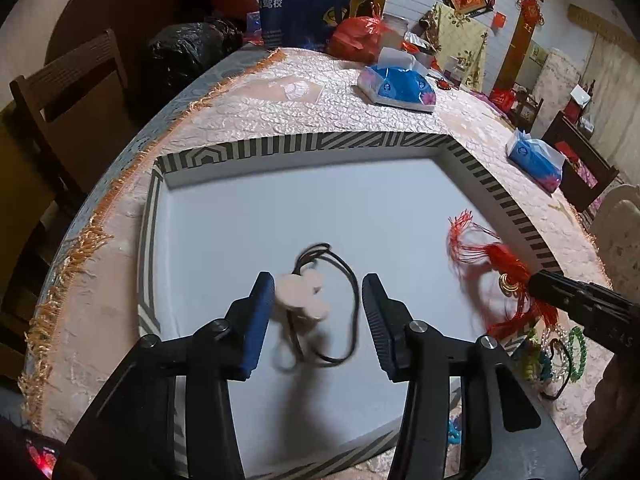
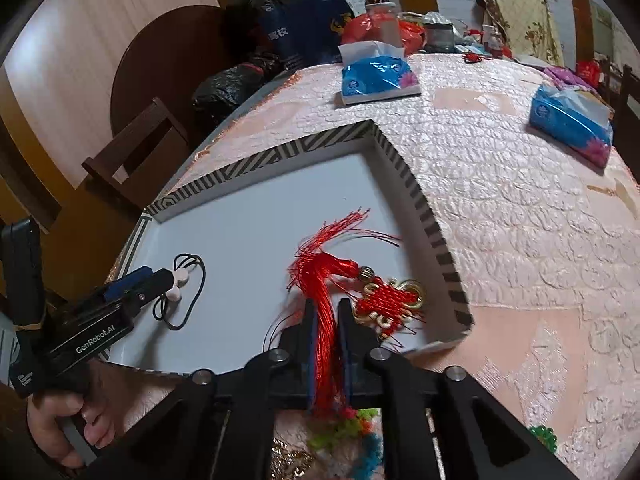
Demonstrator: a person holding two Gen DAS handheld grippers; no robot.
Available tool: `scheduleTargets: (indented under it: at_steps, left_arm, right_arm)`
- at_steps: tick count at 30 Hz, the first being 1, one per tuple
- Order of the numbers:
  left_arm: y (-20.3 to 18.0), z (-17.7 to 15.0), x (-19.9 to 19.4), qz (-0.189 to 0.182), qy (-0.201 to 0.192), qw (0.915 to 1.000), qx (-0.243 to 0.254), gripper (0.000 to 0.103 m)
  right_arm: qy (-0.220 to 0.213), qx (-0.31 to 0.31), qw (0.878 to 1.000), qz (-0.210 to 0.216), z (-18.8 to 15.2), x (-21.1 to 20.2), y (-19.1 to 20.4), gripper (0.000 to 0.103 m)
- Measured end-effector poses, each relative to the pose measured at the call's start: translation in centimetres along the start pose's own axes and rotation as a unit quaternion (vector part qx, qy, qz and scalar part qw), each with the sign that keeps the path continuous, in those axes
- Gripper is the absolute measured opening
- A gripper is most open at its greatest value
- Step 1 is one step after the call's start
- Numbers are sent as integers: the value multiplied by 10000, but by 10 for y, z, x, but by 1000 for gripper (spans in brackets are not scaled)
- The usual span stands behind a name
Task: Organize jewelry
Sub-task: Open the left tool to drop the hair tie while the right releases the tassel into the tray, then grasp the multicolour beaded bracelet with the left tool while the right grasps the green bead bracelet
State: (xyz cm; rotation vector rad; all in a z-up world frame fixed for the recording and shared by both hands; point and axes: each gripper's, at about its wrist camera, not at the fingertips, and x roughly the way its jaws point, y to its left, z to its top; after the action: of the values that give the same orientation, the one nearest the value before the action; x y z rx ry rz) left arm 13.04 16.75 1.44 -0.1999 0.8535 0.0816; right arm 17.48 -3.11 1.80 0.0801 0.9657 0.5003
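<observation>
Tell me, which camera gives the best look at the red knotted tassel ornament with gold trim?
The right wrist view: the red knotted tassel ornament with gold trim lies whole in the striped-rimmed white tray, knot and gold bead clear. The left wrist view shows only blurred red threads at the right gripper.

A dark wooden chair (image 1: 76, 92) is seen at nine o'clock beside the table (image 1: 256, 100), which is covered by a pink quilted cloth. A round brown panel (image 2: 160, 60) is set against the pale wall at eleven o'clock.
</observation>
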Motion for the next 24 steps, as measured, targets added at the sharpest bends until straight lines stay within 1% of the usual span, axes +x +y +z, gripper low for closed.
scheduleTargets:
  at_steps: [1, 2, 3, 6, 9, 12, 15, 18, 19, 21, 24]
  left_arm:
    - [0, 0, -2, 13, -14, 10000, 2, 47]
    - [-1, 0, -4, 21, -20, 10000, 3, 47]
    - [-1, 0, -7, 10, -42, 10000, 5, 47]
    - [-6, -1, -22, -71, -161, 9998, 65, 47]
    - [-17, -5, -38, -212, -322, 9990, 247, 47]
    - [-34, -19, -57, -516, -481, 9957, 606, 47]
    - [-49, -38, -70, -773, -514, 9909, 974, 47]
    - [-61, -65, -74, -912, -404, 9869, 1269, 47]
    - [-63, -73, -72, -960, -314, 9863, 1306, 47]
    - [-67, -89, -65, -937, -109, 9866, 1328, 47]
    - [-69, -96, -50, -835, 147, 9889, 1224, 47]
  right_arm:
    - [-2, 0, 10000, 5, 0, -2, -1, 30]
    - [-15, -13, 10000, -37, -1, -5, -1, 46]
    - [-42, -30, 9999, -87, -2, -8, -1, 48]
    - [-166, -61, 9998, -97, -3, -21, -1, 48]
    - [-286, -31, 9995, -134, -4, -35, -6, 48]
    - [-409, 12, 9988, -260, -12, -56, -18, 48]
    - [-517, 103, 9975, -461, -29, -81, -36, 48]
    - [-447, 233, 9955, -808, -55, -102, -57, 48]
    - [-378, 297, 9940, -981, -68, -109, -65, 48]
    - [-274, 469, 9916, -1174, -89, -118, -76, 48]
    - [-279, 863, 9898, -1099, -116, -127, -89, 48]
